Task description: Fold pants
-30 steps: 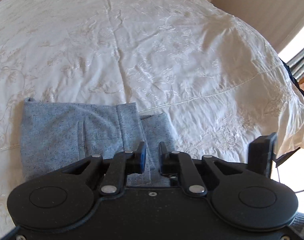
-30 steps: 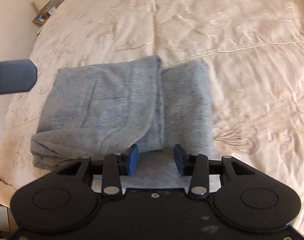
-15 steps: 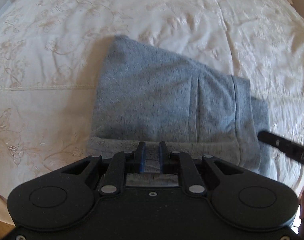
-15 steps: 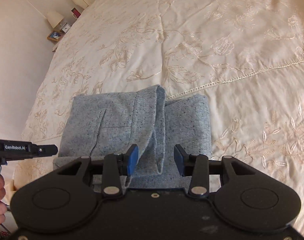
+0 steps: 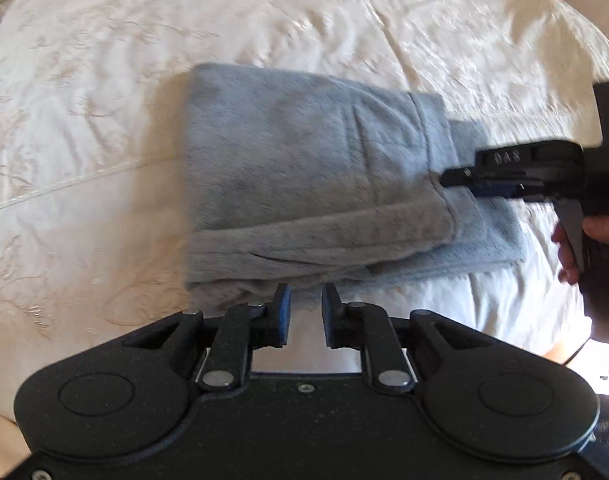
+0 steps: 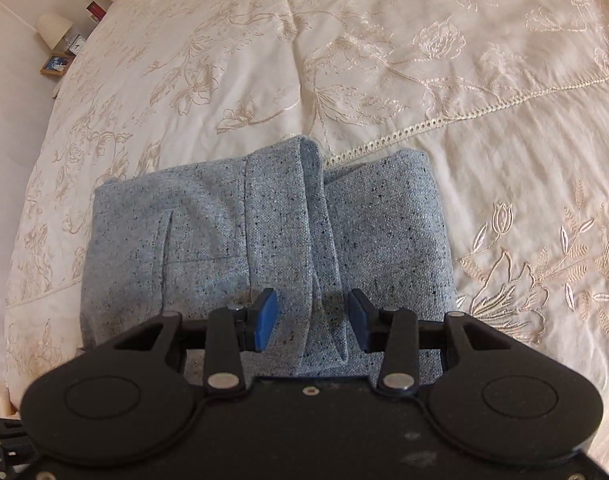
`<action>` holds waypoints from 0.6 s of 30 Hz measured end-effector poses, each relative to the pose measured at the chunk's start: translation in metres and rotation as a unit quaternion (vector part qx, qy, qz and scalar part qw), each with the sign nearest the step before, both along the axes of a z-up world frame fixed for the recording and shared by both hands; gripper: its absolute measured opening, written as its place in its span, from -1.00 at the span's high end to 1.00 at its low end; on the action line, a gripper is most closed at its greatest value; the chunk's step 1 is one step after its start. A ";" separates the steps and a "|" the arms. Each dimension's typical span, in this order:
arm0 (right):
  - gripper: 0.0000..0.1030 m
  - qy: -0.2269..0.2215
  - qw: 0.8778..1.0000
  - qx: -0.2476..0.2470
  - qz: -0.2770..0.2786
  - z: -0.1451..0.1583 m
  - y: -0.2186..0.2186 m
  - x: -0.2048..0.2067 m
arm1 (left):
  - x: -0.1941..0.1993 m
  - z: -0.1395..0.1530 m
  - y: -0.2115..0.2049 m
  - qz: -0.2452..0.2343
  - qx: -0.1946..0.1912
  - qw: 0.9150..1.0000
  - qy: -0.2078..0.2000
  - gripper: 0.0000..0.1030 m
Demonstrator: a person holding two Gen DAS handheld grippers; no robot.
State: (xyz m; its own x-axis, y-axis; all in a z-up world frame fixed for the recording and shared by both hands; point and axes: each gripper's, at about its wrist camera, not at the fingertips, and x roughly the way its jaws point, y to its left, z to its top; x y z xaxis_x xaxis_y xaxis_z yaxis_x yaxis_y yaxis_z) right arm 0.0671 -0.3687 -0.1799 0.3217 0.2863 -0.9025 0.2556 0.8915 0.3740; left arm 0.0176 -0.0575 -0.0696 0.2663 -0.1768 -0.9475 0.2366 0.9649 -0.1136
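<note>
**Folded pants sit mid-bed, both grippers empty**

Pants (image 5: 316,184) lie folded at frame centre on the bedspread (image 5: 104,80). Left gripper (image 5: 306,312) sits narrowly parted, gripping nothing, at their lower edge. Right gripper (image 6: 312,320) hovers wide-parted over the waistband.

Both tools are matte black: two round housings, silver pivot screws, linked bars ending in fingers (image 6: 266,320) with blue pads. At the left view's right edge, white "0A8"-like lettering marks the right gripper (image 5: 460,184), bare skin of the hand (image 5: 572,248) below.
</note>
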 end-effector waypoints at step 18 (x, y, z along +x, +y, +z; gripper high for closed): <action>0.85 -0.016 0.998 0.053 0.020 0.017 0.016 0.010 | 0.069 -0.071 0.082 0.115 -0.022 0.990 0.073 0.54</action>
